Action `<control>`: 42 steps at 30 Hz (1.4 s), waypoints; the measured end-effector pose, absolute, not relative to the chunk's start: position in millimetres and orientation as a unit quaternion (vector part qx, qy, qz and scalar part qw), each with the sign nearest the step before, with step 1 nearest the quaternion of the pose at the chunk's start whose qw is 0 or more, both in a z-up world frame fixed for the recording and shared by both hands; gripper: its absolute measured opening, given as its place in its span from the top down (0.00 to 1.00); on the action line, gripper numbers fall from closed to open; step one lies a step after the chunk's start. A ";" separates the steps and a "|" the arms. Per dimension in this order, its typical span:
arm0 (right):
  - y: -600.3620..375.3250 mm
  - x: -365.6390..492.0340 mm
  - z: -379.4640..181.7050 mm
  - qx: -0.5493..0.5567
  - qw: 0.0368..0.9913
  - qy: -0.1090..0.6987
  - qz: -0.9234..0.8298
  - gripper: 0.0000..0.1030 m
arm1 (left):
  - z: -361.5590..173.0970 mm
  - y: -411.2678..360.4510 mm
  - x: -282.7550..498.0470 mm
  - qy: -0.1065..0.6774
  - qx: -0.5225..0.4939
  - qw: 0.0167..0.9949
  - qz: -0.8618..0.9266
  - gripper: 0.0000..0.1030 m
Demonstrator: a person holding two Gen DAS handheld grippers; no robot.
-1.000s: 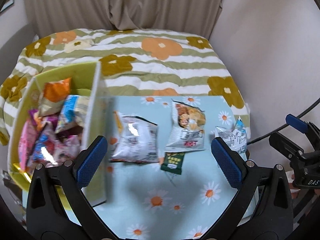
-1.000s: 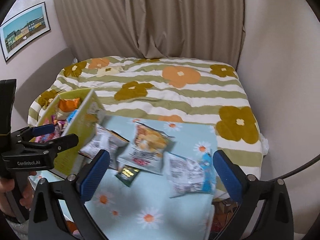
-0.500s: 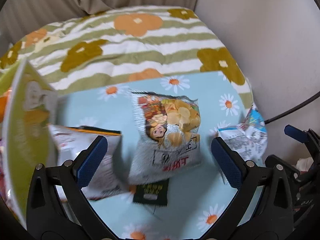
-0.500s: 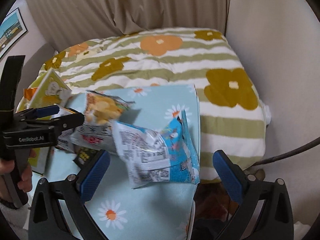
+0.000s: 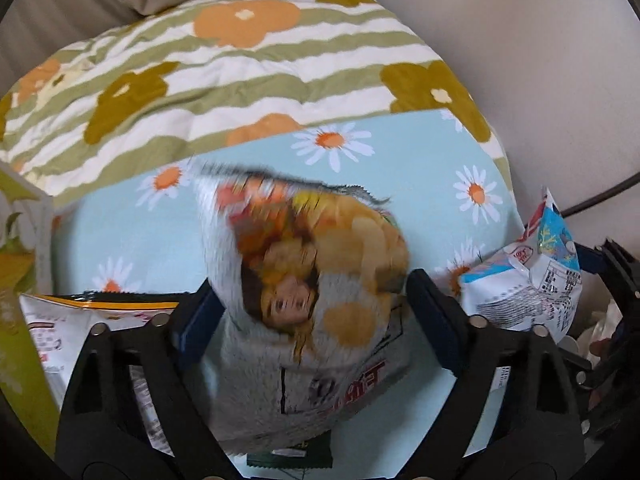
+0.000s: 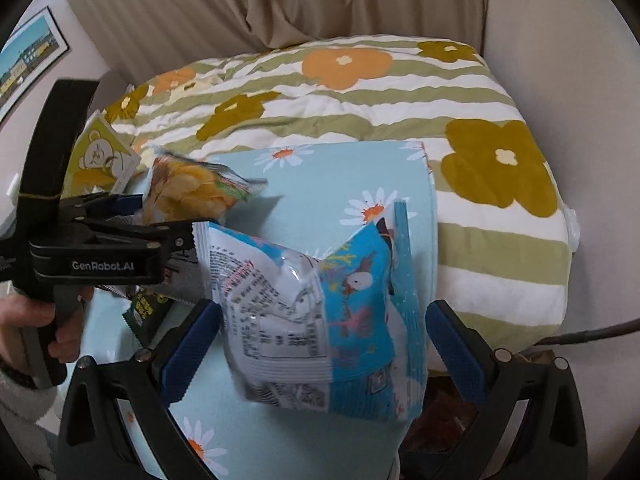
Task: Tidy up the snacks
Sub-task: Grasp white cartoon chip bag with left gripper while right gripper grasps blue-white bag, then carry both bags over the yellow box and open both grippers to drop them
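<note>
In the left wrist view a grey chip bag with a girl's face lies on the daisy tablecloth. My left gripper straddles it, its blue pads touching both sides. In the right wrist view a blue-and-white snack bag lies between the pads of my right gripper, which is partly closed around it with small gaps at each side. The left gripper also shows at the left of that view, at the chip bag.
A green storage box with a bear print stands at the left. A white bag and a small dark green packet lie near it. A flowered quilt covers the bed behind. The table edge drops off at the right.
Both grippers have moved forward and down onto their bags and narrowed. The chip bag now fills the left gripper's jaws, the blue bag the right gripper's.
</note>
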State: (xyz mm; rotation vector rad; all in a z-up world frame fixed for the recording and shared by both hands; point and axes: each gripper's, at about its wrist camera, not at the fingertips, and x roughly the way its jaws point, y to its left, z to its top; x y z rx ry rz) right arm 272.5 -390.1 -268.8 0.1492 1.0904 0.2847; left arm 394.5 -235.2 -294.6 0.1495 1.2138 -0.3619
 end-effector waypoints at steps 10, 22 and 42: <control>-384.2 284.6 -279.1 0.074 0.830 0.531 0.155 0.00 | -295.0 -237.8 394.9 0.563 0.072 0.798 -0.203 0.42; -370.4 288.2 -285.3 0.070 0.825 0.535 0.168 0.24 | -285.5 -218.2 385.9 0.562 0.068 0.803 -0.186 0.51; -379.0 248.0 -206.2 0.077 0.857 0.487 0.152 0.29 | -191.2 -196.0 338.8 0.490 0.023 0.856 -0.165 0.53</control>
